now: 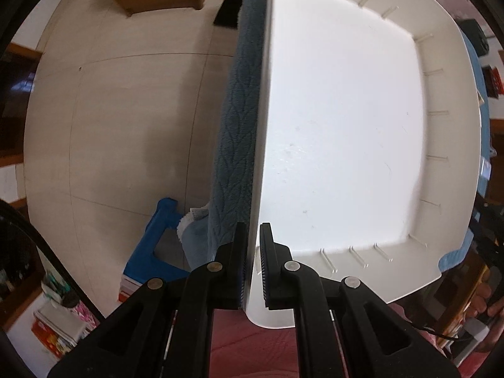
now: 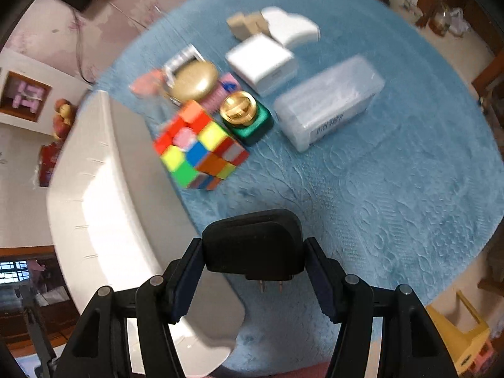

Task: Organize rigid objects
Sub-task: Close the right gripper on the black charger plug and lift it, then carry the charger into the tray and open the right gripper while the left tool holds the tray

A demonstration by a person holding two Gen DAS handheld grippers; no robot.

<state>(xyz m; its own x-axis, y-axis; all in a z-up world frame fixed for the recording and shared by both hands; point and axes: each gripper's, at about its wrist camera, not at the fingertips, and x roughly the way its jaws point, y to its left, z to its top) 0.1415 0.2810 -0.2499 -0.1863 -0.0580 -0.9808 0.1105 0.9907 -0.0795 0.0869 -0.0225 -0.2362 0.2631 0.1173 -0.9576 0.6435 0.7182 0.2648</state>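
Observation:
My left gripper [image 1: 253, 252] is shut on the near rim of a white plastic bin [image 1: 346, 119], one finger inside the wall and one outside; nothing lies in the bin. In the right wrist view my right gripper [image 2: 253, 274] is shut on a black plug adapter [image 2: 253, 242] with two metal prongs, held above the blue mat [image 2: 378, 204] beside the white bin [image 2: 104, 195]. Farther off on the mat lie a colourful puzzle cube [image 2: 200, 148], a green box with a gold lid [image 2: 245, 116], a clear plastic case [image 2: 329, 97], a white box [image 2: 263, 60] and a gold oval thing [image 2: 195, 80].
Beyond these sit a white curved piece [image 2: 291, 28], tan blocks [image 2: 244, 25], a pink item [image 2: 146, 85] and a pink comb-like piece [image 2: 220, 93]. A blue stool [image 1: 157, 242] stands on the pale floor left of the bin; a yellow stool [image 2: 463, 337] stands off the mat's right edge.

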